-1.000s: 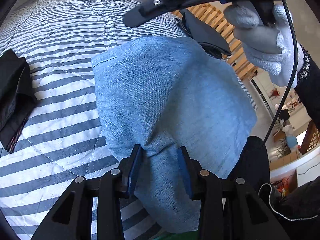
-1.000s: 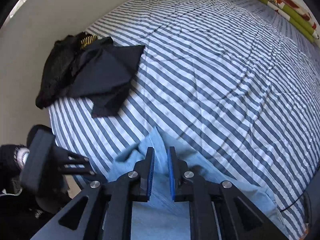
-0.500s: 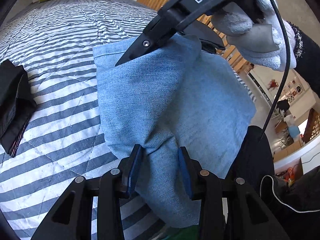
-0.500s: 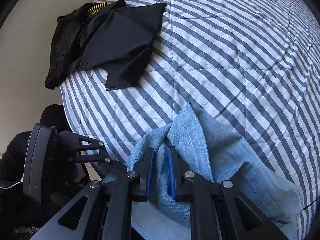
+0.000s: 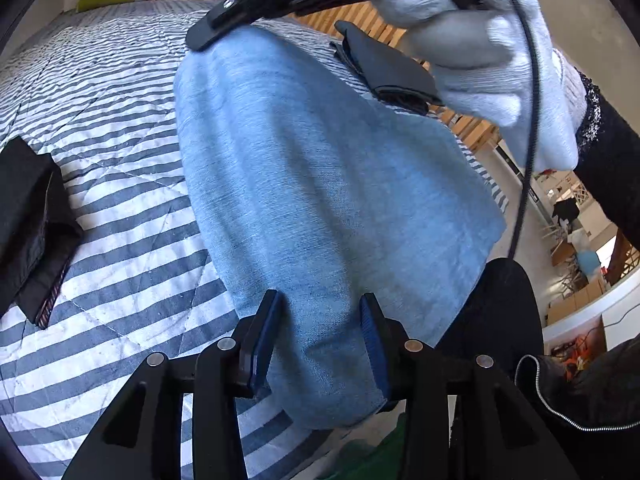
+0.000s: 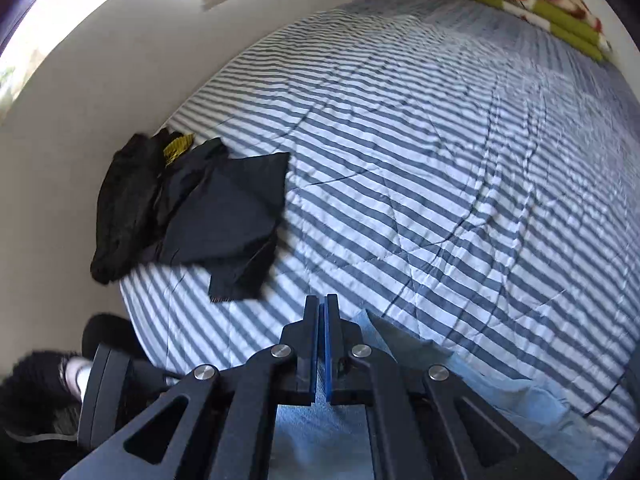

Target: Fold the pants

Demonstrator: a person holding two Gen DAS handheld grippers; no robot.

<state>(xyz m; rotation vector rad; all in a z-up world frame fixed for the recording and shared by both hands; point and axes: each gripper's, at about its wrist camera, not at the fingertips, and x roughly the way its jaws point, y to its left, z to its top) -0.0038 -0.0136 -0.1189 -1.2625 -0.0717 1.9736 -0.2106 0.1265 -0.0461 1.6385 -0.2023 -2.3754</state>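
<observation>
Gripping, left tongs [image 5: 320, 320]: a bunched fold at the near end of the pants [image 5: 320, 180] is clamped between the two blue pads; the denim fills the gap and both pads are touched by it. The jaws have just been eased slightly wider, with the cloth between them.
Right tongs [image 6: 322, 320]: the pads are brought together, and no cloth is seen between them. The jaws have just been closing.
Right hand [image 5: 500, 60]: a white knitted glove is worn, and the right tongs are held above the far end of the pants, ahead of the left tongs.
Pants: the light blue denim is spread on the bed [image 6: 440, 140], running from the left tongs' pads forward to beneath the right tongs' tips. In the right wrist view, its edge is seen below and to the right of the closed pads.
Bed: a blue-and-white striped quilt is laid over it.
Black garments [image 6: 224, 208]: a crumpled heap is left on the quilt, ahead and to the left of the right tongs, apart from the pants.
Dark folded item [image 5: 384, 68]: it is placed beyond the pants, ahead and to the right of the left tongs.
Green blankets [image 6: 540, 4]: they are stacked at the far end of the bed, well ahead of both tongs.
</observation>
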